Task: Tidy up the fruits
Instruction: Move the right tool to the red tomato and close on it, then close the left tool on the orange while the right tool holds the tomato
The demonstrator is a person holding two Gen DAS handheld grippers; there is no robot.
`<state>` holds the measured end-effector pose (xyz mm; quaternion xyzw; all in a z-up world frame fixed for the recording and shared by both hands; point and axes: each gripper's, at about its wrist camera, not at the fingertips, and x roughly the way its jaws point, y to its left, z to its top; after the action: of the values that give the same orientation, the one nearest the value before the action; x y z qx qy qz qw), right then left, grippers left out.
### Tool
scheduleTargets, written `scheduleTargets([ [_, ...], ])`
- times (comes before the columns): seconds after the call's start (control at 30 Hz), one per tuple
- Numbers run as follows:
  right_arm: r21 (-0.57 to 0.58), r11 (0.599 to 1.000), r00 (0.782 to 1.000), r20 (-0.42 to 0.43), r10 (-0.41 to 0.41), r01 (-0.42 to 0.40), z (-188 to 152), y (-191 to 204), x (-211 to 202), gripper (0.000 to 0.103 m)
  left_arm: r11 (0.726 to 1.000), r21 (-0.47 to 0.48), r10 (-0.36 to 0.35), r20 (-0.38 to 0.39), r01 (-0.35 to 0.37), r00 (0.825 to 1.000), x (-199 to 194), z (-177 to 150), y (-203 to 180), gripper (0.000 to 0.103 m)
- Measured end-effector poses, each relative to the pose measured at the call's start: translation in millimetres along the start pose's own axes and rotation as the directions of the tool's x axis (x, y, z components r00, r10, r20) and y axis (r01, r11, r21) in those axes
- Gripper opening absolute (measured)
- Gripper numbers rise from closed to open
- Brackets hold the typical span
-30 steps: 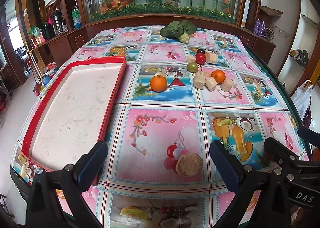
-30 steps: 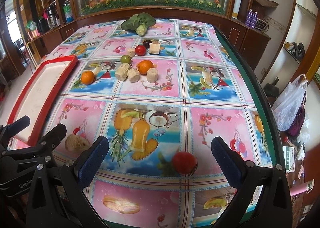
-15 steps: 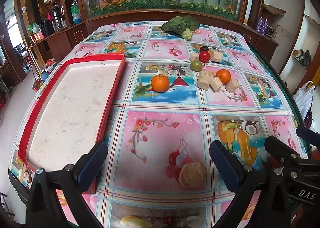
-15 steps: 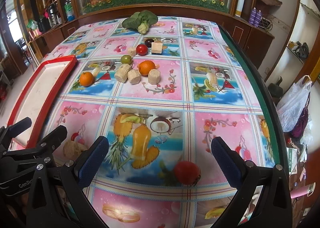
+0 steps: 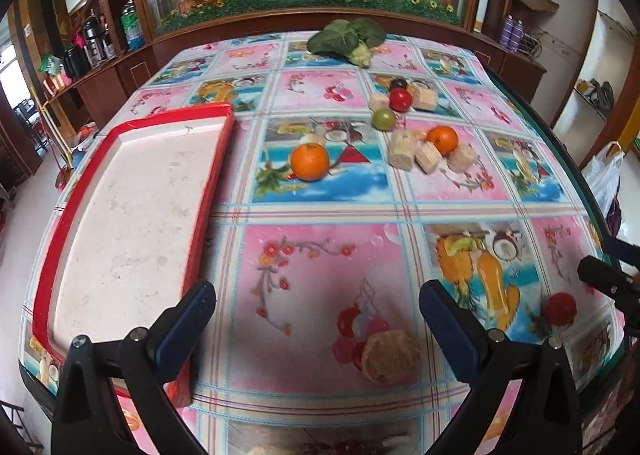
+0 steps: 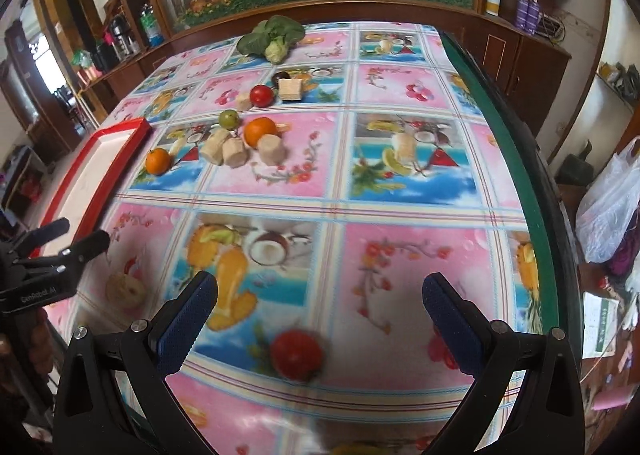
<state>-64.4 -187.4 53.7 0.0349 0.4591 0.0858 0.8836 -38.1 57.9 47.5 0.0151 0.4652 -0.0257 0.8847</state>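
My left gripper (image 5: pixel 316 311) is open above the near table, with a round tan fruit (image 5: pixel 390 355) lying just ahead between its fingers. My right gripper (image 6: pixel 320 303) is open too, and a red tomato (image 6: pixel 297 353) sits on the cloth between its fingers. The red-rimmed white tray (image 5: pixel 132 215) lies at the left, with nothing in it. Farther back are two oranges (image 5: pixel 309 162) (image 5: pixel 441 139), a green fruit (image 5: pixel 384 119), another red tomato (image 5: pixel 401 99), a dark fruit (image 5: pixel 398 84) and several pale chunks (image 5: pixel 402 151).
A leafy green vegetable (image 5: pixel 348 40) lies at the table's far end before a wooden cabinet with a glass panel. The table's green edge (image 6: pixel 516 159) runs down the right, with a white plastic bag (image 6: pixel 612 211) beyond it. The other gripper (image 6: pixel 44 255) shows at the left.
Both grippers have moved forward and lower over the table. The tan fruit and the near tomato now appear larger and closer between the fingers. Nothing was grasped.
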Motion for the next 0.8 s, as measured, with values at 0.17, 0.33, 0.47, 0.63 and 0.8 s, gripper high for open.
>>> scheduleTargets([
  [0.17, -0.098, 0.994, 0.999, -0.008, 0.040, -0.041, -14, 4, -9, 0.103, 0.998, 0.067, -0.011, -0.012, 0.012, 1.000, -2, -10, -13, 0.103],
  [0.33, -0.210, 0.977, 0.998, -0.057, 0.034, -0.046, -31, 22, -1, 0.096, 0.997, 0.076, -0.019, -0.035, 0.022, 0.999, 1, -13, -16, 0.103],
  [0.47, -0.205, 0.976, 0.993, -0.102, 0.050, -0.070, -36, 26, 10, 0.073, 0.998, 0.061, -0.029, -0.041, 0.032, 0.999, 1, -15, -14, 0.103],
  [0.63, -0.181, 0.981, 0.983, -0.177, 0.040, -0.072, -38, 23, 27, 0.042, 0.998, 0.064, -0.025, -0.039, 0.027, 0.999, -1, -18, -9, 0.103],
  [0.8, -0.197, 0.979, 0.986, -0.166, 0.024, -0.057, -38, 22, 25, 0.031, 0.997, 0.011, -0.080, -0.053, 0.081, 0.995, -4, -19, 14, 0.103],
])
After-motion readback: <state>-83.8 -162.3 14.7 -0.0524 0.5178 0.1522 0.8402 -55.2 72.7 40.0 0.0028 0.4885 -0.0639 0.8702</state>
